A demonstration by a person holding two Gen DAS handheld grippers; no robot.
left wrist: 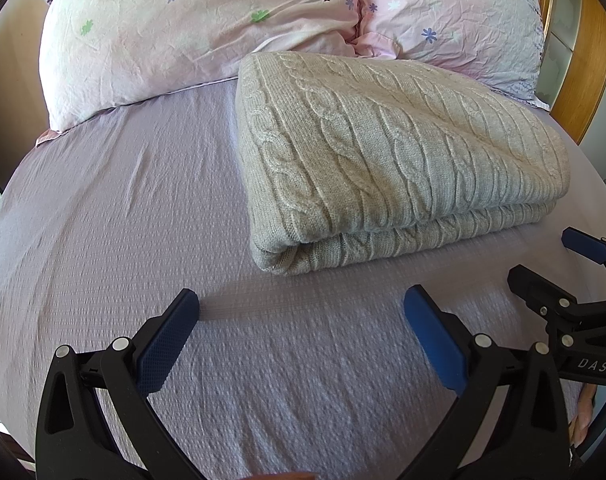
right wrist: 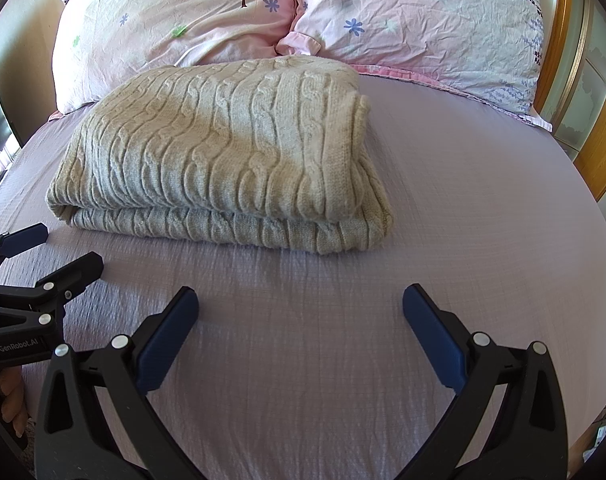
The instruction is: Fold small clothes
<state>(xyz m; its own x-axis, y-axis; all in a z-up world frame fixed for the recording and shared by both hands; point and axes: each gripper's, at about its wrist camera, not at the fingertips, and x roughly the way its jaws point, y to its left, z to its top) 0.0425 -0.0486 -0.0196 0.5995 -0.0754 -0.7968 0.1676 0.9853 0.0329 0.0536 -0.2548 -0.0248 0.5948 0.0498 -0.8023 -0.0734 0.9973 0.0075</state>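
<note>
A beige cable-knit sweater lies folded in a thick rectangle on the lilac bed sheet, near the pillows. It also shows in the right wrist view. My left gripper is open and empty, a little in front of the sweater's near edge. My right gripper is open and empty, in front of the sweater's right part. The right gripper also shows at the right edge of the left wrist view, and the left gripper at the left edge of the right wrist view.
Two pink flowered pillows lie behind the sweater. A wooden headboard and frame stand at the right. The sheet stretches to the left and right of the sweater.
</note>
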